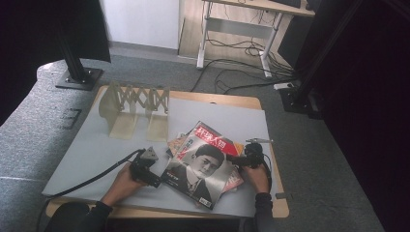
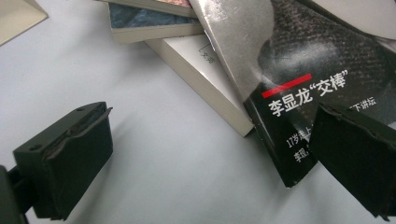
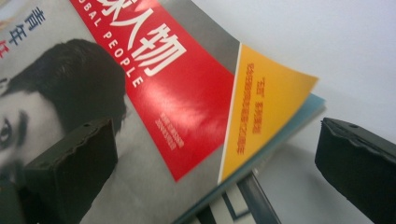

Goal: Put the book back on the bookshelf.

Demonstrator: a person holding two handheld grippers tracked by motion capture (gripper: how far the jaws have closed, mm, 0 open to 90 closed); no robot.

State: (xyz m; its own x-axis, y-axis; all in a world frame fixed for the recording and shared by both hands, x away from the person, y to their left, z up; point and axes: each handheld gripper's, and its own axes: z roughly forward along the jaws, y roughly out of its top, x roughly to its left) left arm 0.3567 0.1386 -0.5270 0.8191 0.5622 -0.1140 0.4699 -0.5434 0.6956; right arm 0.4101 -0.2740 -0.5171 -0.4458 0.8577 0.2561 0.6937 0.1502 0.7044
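1. On the grey mat [image 1: 96, 154] that covers the table, a loose pile of books and magazines lies toward the person's side, with the top magazine [image 1: 200, 164], the one with a portrait cover and a red title band, lying crooked across the rest.
2. Behind the pile, near the far left of the mat, stands an expanding beige book rack [image 1: 133, 108], well apart from the magazines; it looks like the place they are meant to go.
3. The left gripper [image 1: 145, 169] sits at the magazine's lower left corner with its jaws spread; in the left gripper view one jaw overlaps the dark cover corner [image 2: 280, 135] and the other rests over bare mat, so nothing is clamped.
4. The right gripper [image 1: 244, 157] is at the magazine's right edge, jaws as wide as they go and holding nothing; in the right gripper view the orange corner of the cover [image 3: 266, 102] lies between them.
5. To pick the magazine up cleanly, I would slide one jaw under the raised right edge, taking the top magazine alone and not the blue-edged one [image 3: 308, 109] below.
6. Close well in from the corner, since a thin glossy cover may bend or slip.
7. The left gripper can steady the pile of paperbacks [image 2: 201, 70] while the magazine lifts.
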